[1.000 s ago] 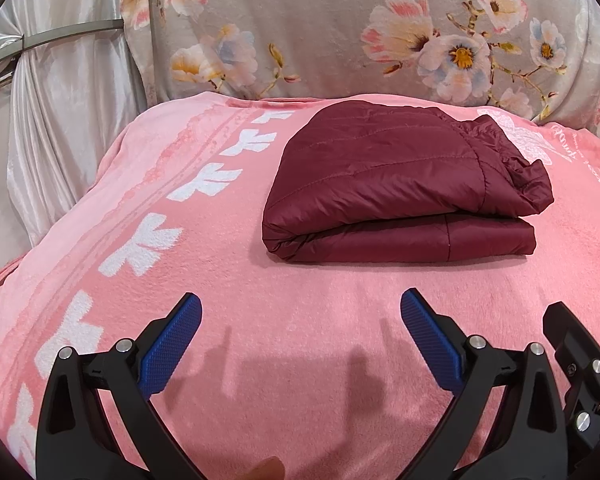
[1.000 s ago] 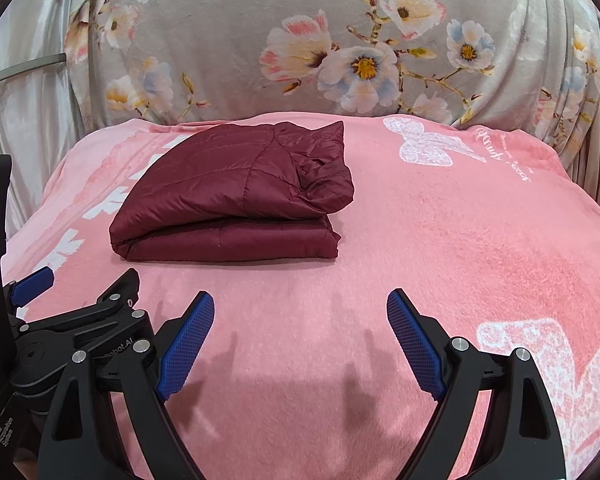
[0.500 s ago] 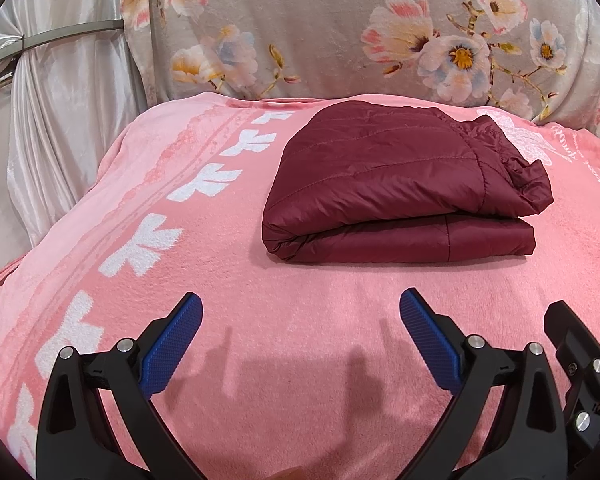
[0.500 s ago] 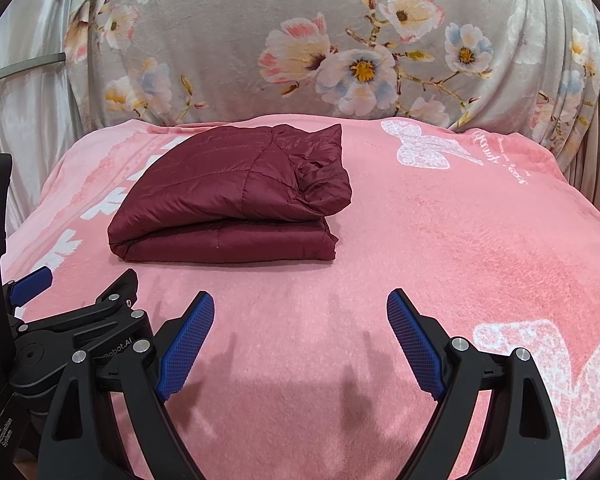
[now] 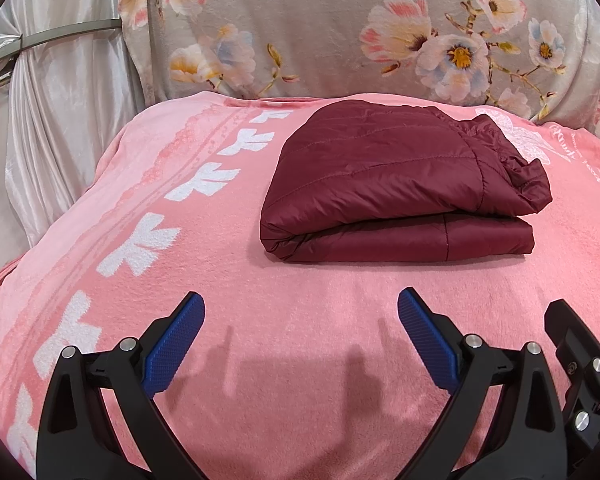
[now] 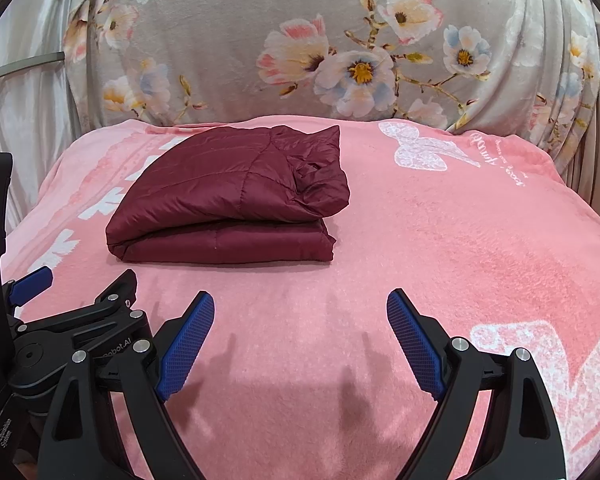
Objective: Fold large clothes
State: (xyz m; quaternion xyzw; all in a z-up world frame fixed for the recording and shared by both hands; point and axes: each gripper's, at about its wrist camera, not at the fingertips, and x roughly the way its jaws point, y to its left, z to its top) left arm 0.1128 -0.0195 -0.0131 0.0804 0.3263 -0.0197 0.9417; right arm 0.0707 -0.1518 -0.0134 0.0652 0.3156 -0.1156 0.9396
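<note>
Nearest the cameras, the left tongs (image 5: 300, 336) hang over the pink blanket (image 5: 300, 400) with their blue-padded fingers (image 5: 176, 344) spread wide and nothing between them. The right tongs (image 6: 300, 332) are likewise released, their jaws standing far apart over bare blanket. The two tools sit side by side: the right wrist view catches the black frame of the left one at its lower left, and the left wrist view catches part of the right one at its lower right edge. Both cast soft shadows on the blanket just ahead of their tips. The blanket bears a row of white leaf shapes (image 5: 140, 248) along its left side and a white butterfly print (image 6: 419, 152) toward the far right. Farther on, well apart from both tongs, the dark red quilted jacket (image 5: 399, 188) lies folded into a neat thick bundle on the blanket, left of centre in the right wrist view, its upper layer bunched and wrinkled at the right end. Behind it rises a grey cover with pink and white flowers (image 6: 339, 60), and at the far left hangs a pale shiny curtain (image 5: 52, 120).
</note>
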